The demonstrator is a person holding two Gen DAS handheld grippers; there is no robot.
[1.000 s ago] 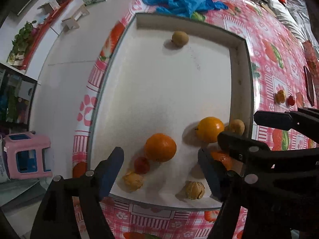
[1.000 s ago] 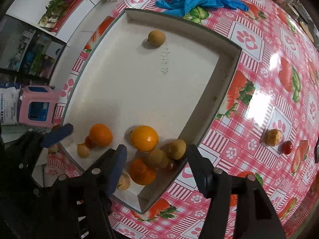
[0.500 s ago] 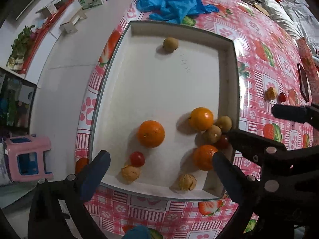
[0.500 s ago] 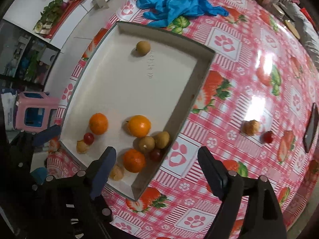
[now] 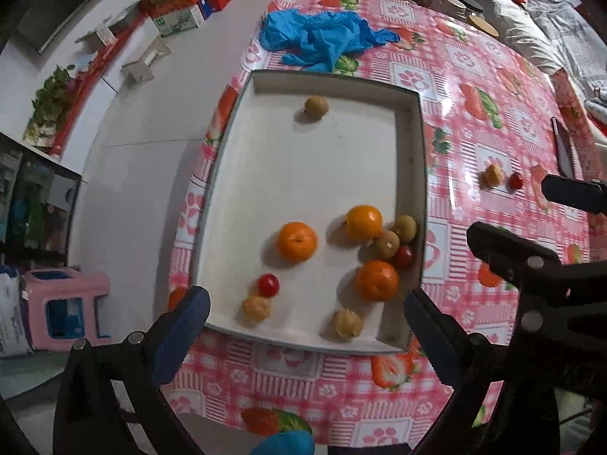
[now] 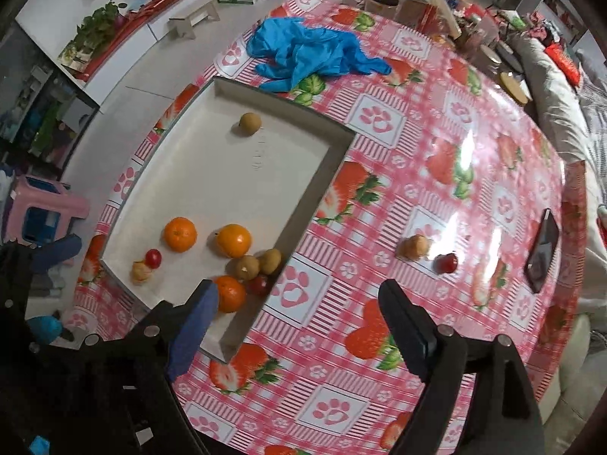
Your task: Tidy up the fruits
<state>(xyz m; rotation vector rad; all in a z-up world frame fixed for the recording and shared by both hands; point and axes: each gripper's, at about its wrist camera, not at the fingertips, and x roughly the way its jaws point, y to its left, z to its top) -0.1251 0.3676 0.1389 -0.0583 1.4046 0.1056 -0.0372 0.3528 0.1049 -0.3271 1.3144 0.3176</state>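
Observation:
A white tray (image 5: 265, 174) (image 6: 189, 189) on the pink strawberry tablecloth holds three oranges (image 5: 297, 242), brown round fruits (image 5: 386, 244), cherry tomatoes (image 5: 268, 284) and tan wrinkled fruits (image 5: 348, 323). One brown fruit (image 5: 316, 105) lies alone at the tray's far end. Outside the tray lie a tan fruit (image 6: 416, 247) and a cherry tomato (image 6: 446, 263). My left gripper (image 5: 305, 324) is open and empty above the tray's near edge. My right gripper (image 6: 299, 322) is open and empty above the cloth beside the tray's near right corner.
Blue gloves (image 6: 303, 53) lie crumpled beyond the tray. A dark phone (image 6: 542, 250) lies at the table's right. Boxes and jars (image 6: 417, 3) crowd the far end. A pink stool (image 5: 64, 303) stands on the floor left of the table.
Both grippers have pulled back and up from the tray, showing more table. The brown fruit that sat between the right gripper's fingers now lies in the tray.

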